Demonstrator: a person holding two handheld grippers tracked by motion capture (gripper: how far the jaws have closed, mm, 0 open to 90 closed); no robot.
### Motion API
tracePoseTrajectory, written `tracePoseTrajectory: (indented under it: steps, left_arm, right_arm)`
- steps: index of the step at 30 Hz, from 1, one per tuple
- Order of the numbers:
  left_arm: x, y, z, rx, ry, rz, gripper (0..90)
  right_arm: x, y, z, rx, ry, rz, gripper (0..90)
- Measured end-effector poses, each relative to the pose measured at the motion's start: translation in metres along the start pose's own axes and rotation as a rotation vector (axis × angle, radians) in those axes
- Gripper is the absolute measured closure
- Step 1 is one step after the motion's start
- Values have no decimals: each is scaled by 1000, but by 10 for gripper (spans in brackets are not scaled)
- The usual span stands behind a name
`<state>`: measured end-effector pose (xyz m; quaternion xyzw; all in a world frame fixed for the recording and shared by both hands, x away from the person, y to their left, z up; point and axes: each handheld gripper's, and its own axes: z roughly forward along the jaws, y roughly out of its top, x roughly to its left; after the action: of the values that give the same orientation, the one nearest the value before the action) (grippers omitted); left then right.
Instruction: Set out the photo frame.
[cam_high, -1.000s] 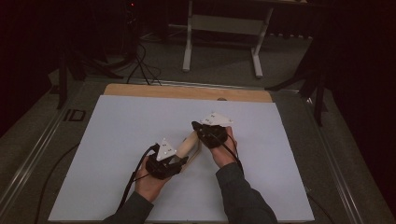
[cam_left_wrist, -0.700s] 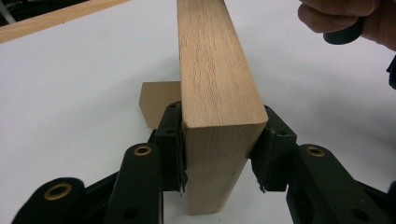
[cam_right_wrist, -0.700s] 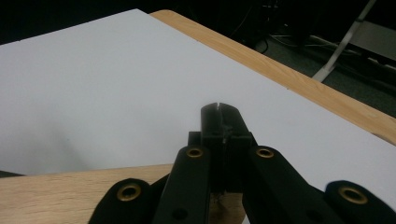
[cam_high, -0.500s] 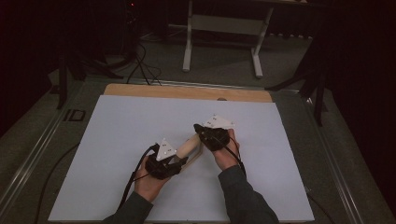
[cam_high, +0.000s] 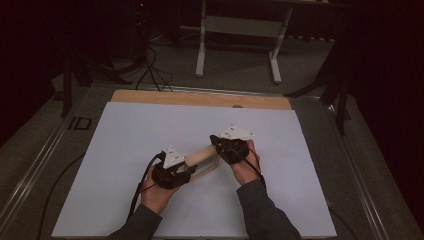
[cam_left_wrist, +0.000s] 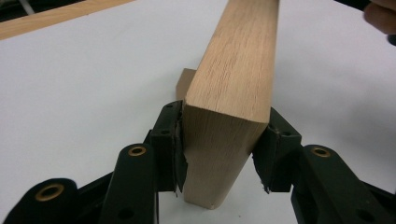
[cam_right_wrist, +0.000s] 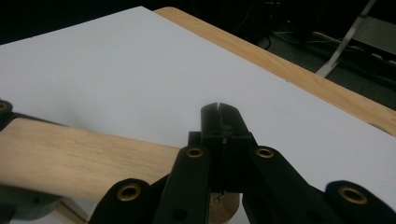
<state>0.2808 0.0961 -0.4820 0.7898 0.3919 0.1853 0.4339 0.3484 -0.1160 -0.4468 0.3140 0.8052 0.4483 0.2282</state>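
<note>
So we've got a wooden block (cam_high: 201, 154) held up over the white counter (cam_high: 125, 130), spanning between our two grippers, with a second, flatter bit of wood (cam_high: 209, 169) sitting just under it that we can't make out well. The left gripper (cam_high: 186, 167) has the near end of the block sitting right between its jaws: in the left gripper view the block (cam_left_wrist: 233, 93) stands on its narrow edge, and the left pad (cam_left_wrist: 177, 149) is touching its side while the right one looks like it sits just off the corner. Those jaws have just been opening a bit, with the block between them, so the hold looks loose rather than clamped. The right gripper (cam_high: 216, 141) is at the far end, and in its own view the jaws (cam_right_wrist: 223, 122) are pressed flat together with the block (cam_right_wrist: 79, 156) lying off to the left and running underneath them, not between the tips.
</note>
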Motion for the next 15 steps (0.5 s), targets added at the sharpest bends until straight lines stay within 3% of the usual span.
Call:
tracePoseTrajectory:
  steps: [6,15]
  left_arm:
    - [6,0,-1,-2,5,-29,560]
    - [10,0,0,-4,18,-40,533]
  right_arm:
    - [0,-1,-4,9,4,0,898]
    - [0,-3,-10,18,4,4,898]
